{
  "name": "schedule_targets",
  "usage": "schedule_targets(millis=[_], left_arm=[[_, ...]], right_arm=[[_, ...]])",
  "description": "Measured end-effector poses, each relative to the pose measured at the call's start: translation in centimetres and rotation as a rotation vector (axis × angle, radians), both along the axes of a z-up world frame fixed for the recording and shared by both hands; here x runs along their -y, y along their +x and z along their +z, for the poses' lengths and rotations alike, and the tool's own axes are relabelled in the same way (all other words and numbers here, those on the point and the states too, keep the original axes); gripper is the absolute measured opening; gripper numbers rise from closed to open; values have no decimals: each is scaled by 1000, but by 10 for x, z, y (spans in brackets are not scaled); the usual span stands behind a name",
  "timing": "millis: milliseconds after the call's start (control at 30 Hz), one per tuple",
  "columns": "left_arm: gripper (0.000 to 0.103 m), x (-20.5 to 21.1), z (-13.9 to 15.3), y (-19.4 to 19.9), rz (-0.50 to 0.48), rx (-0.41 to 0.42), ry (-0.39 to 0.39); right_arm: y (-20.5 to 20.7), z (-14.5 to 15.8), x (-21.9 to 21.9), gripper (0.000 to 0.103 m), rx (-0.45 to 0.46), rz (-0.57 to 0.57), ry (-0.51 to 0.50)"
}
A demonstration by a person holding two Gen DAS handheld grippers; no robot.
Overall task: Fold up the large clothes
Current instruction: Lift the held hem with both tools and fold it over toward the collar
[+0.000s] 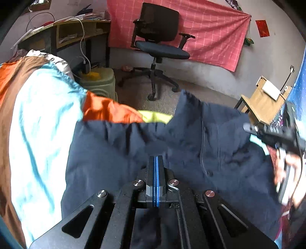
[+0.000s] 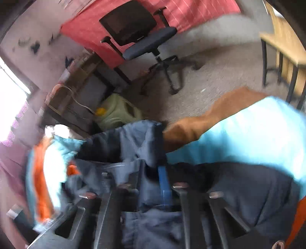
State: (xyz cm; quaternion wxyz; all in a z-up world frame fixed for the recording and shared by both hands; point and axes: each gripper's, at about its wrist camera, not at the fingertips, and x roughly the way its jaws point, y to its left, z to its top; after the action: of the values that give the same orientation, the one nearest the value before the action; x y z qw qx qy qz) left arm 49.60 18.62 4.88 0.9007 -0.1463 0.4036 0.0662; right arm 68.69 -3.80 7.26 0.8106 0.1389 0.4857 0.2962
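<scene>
My left gripper (image 1: pixel 156 162) sits low centre, jaws pressed together over the navy garment (image 1: pixel 118 159). My right gripper (image 2: pixel 162 172) is blurred, jaws clamping navy fabric. Office chair (image 1: pixel 158 38) stands upper centre.

I can read no text, label, brand or number anywhere in front of me. The red paper (image 1: pixel 262 28) stuck on the wall in my left view may carry marks, but it is too small to make out. The papers and books (image 1: pixel 87 14) piled on the desk are only blurs of colour. The dark device (image 1: pixel 279 124) at the right edge of that view shows pale streaks that could be lettering, smeared beyond reading. My right view is blurred all over, and nothing written shows in it.
</scene>
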Motion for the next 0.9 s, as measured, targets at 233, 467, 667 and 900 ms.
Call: schedule_targets(millis=[233, 467, 667, 900], left_arm=[[22, -28, 12, 52, 4, 38, -272], [37, -32, 42, 70, -39, 163, -350], [36, -24, 35, 86, -129, 89, -357], [16, 13, 1, 75, -317, -58, -218]], right_arm=[[-47, 14, 22, 9, 127, 91, 17], [-120, 29, 32, 8, 300, 200, -82], [-156, 9, 31, 8, 358, 277, -205], [-159, -4, 42, 11, 320, 249, -187]])
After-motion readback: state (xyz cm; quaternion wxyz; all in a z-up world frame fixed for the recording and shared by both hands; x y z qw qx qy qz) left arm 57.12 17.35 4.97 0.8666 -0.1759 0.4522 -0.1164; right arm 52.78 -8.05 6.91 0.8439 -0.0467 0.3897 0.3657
